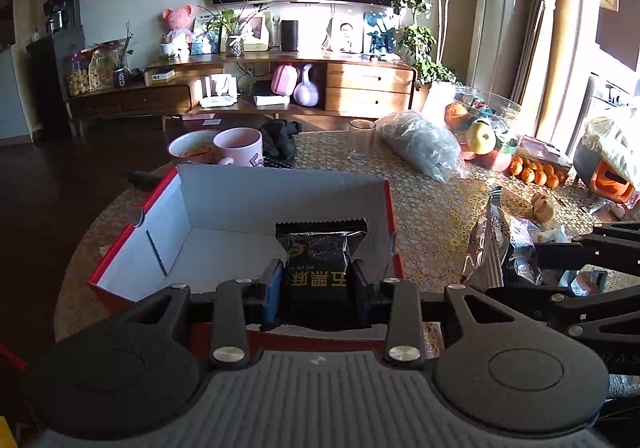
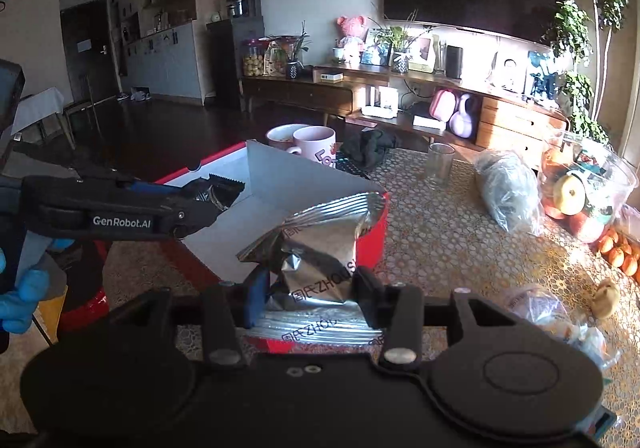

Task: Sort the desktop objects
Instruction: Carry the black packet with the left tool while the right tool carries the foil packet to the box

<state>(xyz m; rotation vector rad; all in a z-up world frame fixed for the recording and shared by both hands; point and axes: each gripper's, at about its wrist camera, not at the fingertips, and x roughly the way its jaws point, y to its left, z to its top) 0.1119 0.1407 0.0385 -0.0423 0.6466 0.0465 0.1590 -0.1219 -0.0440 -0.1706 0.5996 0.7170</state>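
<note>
My left gripper (image 1: 318, 284) is shut on a black snack packet (image 1: 320, 252) with yellow characters, held over the open red box with a white inside (image 1: 224, 232). In the right wrist view the left gripper (image 2: 208, 204) shows at the left, the black packet (image 2: 220, 190) in its tips above the box (image 2: 280, 184). My right gripper (image 2: 312, 288) is shut on a crumpled silver foil snack bag (image 2: 320, 244), just at the box's near right corner. The silver bag also shows in the left wrist view (image 1: 496, 244).
On the patterned table (image 1: 432, 200) stand a pink mug (image 1: 240, 148), a bowl (image 1: 190, 148), a clear glass (image 1: 361, 140), a grey plastic bag (image 1: 424, 148), black cloth (image 1: 280, 138), bagged fruit (image 1: 480, 136), oranges (image 1: 536, 172) and a small yellow toy (image 2: 606, 296).
</note>
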